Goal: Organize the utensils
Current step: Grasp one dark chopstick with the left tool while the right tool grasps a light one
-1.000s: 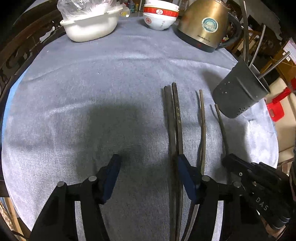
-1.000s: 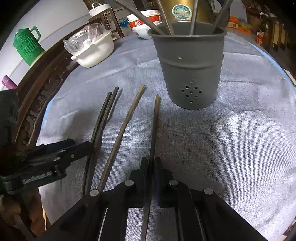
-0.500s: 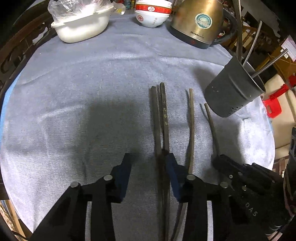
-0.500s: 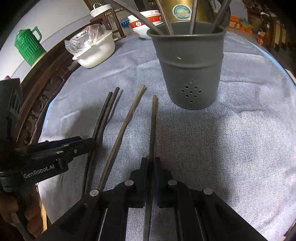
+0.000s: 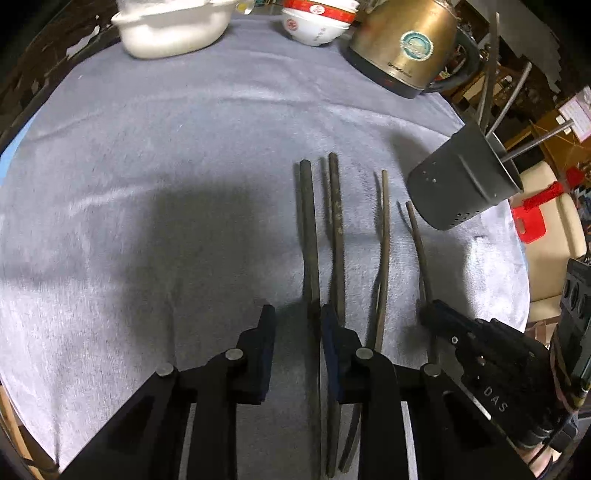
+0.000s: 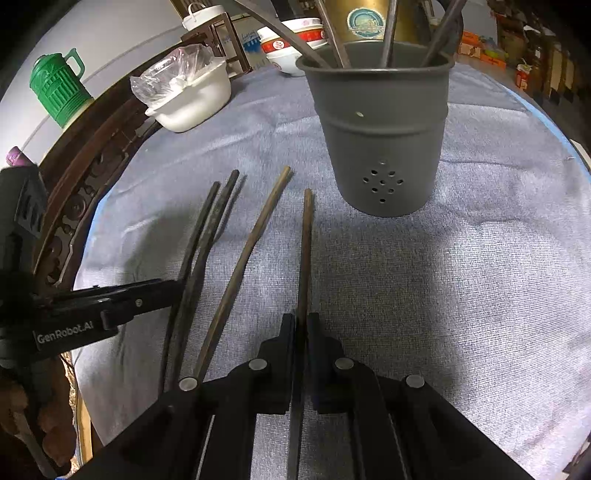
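Several dark chopsticks lie side by side on the grey cloth. My left gripper (image 5: 297, 317) is partly open around the leftmost chopstick (image 5: 309, 236), its right pad near the stick and its left pad apart from it. A second chopstick (image 5: 337, 229) lies just right of that pad. My right gripper (image 6: 301, 325) is shut on the rightmost chopstick (image 6: 306, 251), which still rests on the cloth. A thin curved chopstick (image 6: 247, 254) lies between. The grey perforated utensil holder (image 6: 382, 136) stands upright beyond the right gripper, with several utensils in it; it also shows in the left wrist view (image 5: 461, 184).
A white lidded dish (image 5: 170, 26), red-rimmed bowls (image 5: 317, 22) and a brass kettle (image 5: 402, 48) stand at the table's far edge. A green jug (image 6: 59, 88) sits off the table. A carved wooden chair back (image 6: 88, 177) borders the left side.
My left gripper has narrowed from wide open and shifted right so the leftmost chopstick now lies between its pads. My right gripper stays shut on its chopstick, barely moved.
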